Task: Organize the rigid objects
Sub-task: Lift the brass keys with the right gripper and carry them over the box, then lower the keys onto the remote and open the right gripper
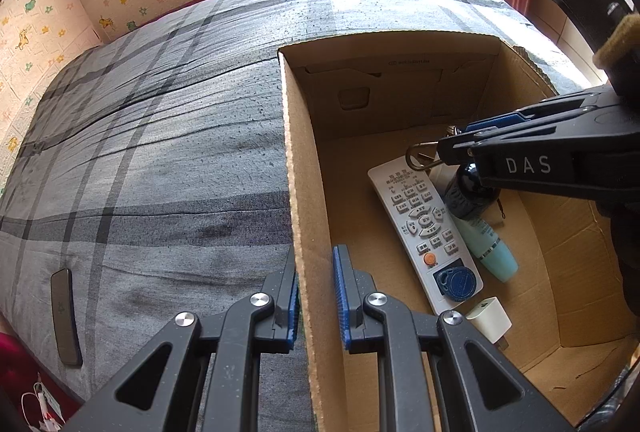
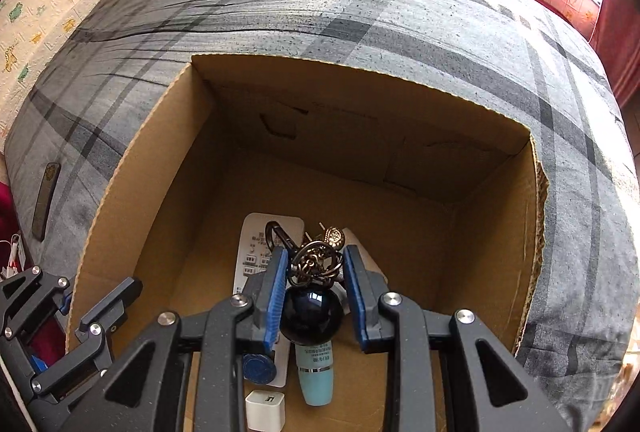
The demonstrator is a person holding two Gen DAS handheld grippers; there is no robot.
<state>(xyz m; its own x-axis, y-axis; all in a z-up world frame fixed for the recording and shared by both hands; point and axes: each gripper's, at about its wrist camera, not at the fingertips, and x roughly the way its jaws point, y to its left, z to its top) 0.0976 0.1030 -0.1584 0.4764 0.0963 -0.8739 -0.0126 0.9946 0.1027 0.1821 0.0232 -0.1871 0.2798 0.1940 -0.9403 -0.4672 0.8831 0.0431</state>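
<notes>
An open cardboard box [image 1: 304,160] sits on a grey plaid bed. My left gripper [image 1: 316,264] is shut on the box's left wall, one blue pad on each side; the right wrist view shows it at lower left [image 2: 76,302]. My right gripper [image 2: 316,260] reaches down inside the box and is shut on a key bunch [image 2: 316,264] with a glossy dark ball [image 2: 312,316] and a brass carabiner [image 1: 420,156]. Below it lie a white remote [image 1: 420,228], a teal tube [image 1: 494,252], a blue key fob [image 1: 456,282] and a white charger cube [image 1: 490,318].
A dark flat phone-like object [image 1: 66,316] lies on the bed [image 1: 160,136] near its left edge, outside the box. A patterned wall and a bright window run along the far side. The box floor [image 2: 400,252] to the right of the items is bare cardboard.
</notes>
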